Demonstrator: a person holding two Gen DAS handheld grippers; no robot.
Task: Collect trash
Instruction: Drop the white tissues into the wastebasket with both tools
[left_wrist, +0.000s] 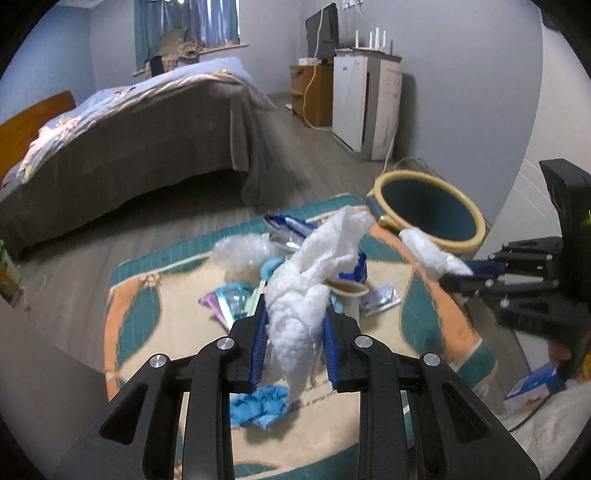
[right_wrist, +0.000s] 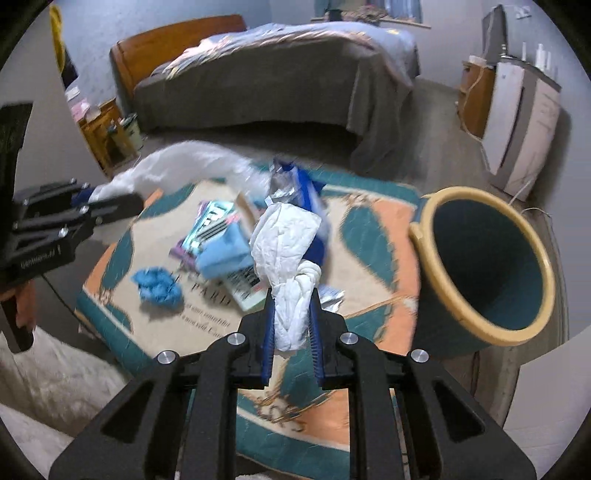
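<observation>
Bedroom, grey plank floor (left_wrist: 177, 236). The trash sits on a patterned rug (right_wrist: 373, 236) in teal, orange and cream, no worktop. Behind it a bed (left_wrist: 147, 140) with a grey cover and a wooden headboard (right_wrist: 177, 40). Along the far wall a white appliance (left_wrist: 365, 99) and a small wooden cabinet (left_wrist: 314, 96). A nightstand (right_wrist: 105, 129) stands beside the bed.

On the rug: a teal bin (right_wrist: 491, 266) with a yellow rim, lying tilted with its mouth toward you, at the rug's right edge. The trash pile (right_wrist: 229, 236) lies mid-rug: wrappers, a light blue packet, a foil packet, clear crumpled plastic (left_wrist: 243, 251). A crumpled blue wad (right_wrist: 157, 288) lies apart on the near side of the pile.

Your left gripper (left_wrist: 295, 332): fingers closed tight on a crumpled white paper towel (left_wrist: 314, 280), which sticks up and forward past the tips, lifted clear of the rug. The view is blurred.

Your right gripper (right_wrist: 291, 321): fingers clamped nearly together on a twisted white tissue (right_wrist: 288, 251), also off the rug, just left of the bin mouth.

Each gripper shows at the edge of the other's view, white paper in its tips. The bin's inside looks dark, so its contents can't be told.
</observation>
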